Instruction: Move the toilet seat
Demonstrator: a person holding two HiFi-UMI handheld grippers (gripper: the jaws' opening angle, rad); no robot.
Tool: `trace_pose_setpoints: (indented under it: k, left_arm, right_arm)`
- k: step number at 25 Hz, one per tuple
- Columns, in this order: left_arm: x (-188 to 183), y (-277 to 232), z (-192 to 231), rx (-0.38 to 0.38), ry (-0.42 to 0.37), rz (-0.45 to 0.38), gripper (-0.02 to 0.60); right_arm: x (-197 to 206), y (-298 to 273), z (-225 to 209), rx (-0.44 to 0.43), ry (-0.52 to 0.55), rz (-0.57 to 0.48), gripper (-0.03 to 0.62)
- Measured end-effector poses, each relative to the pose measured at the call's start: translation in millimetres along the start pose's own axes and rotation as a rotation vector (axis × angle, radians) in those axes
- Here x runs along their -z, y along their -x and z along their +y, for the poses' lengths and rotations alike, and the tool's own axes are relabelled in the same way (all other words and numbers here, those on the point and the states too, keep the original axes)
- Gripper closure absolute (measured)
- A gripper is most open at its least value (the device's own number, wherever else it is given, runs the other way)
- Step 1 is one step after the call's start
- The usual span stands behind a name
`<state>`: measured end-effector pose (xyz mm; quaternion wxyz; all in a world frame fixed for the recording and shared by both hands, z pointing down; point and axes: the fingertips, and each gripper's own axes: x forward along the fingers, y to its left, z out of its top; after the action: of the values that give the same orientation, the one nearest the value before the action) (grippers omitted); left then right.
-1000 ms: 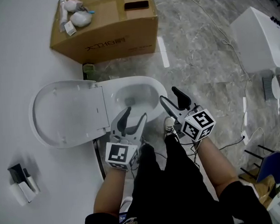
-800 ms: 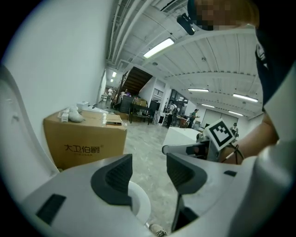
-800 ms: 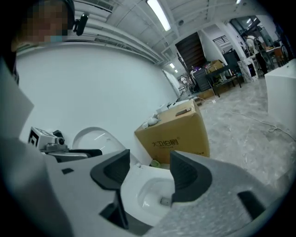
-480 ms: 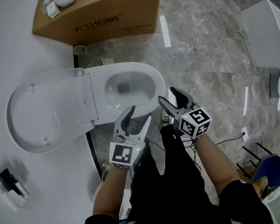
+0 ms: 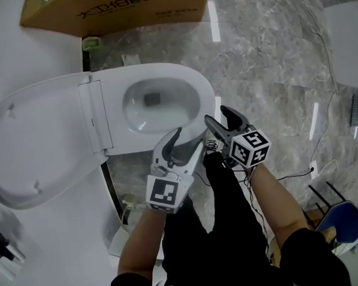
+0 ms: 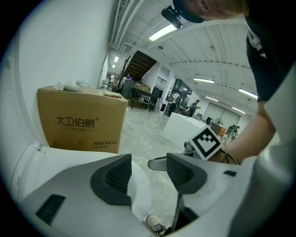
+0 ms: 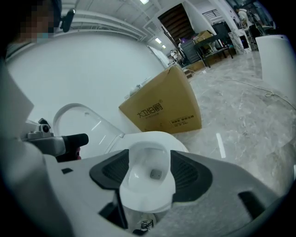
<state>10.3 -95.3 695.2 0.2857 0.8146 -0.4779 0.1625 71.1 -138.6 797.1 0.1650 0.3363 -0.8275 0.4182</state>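
Left tongs (image 5: 188, 142) and just-widened right tongs (image 5: 217, 114) hung open, empty, beside the bowl (image 5: 191, 87). A rim grip would best lower the toilet seat (image 5: 40, 142)

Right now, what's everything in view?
White ceramic toilet bowl: one, white, centre floor.
White plastic toilet seat: one, white, raised open left of the bowl.
Brown cardboard box: one, brown, beyond the toilet.
Grey marble floor: one, grey, around the toilet.
Blue chair: one, blue, lower right corner.
Left hand-held gripper: one, white and black, open, at the bowl's front rim.
Right hand-held gripper: one, white and black, jaws just opened wider, empty, beside the bowl's front.
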Motion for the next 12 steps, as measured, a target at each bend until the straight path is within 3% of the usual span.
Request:
trace_pose_setpoints:
  k: [12]
  left_arm:
    - [90.0, -42.3, 29.0, 0.012, 0.017, 0.024, 0.359]
  right_arm:
    - [72.0, -58.7, -60.4, 0.084, -0.042, 0.055, 0.301]
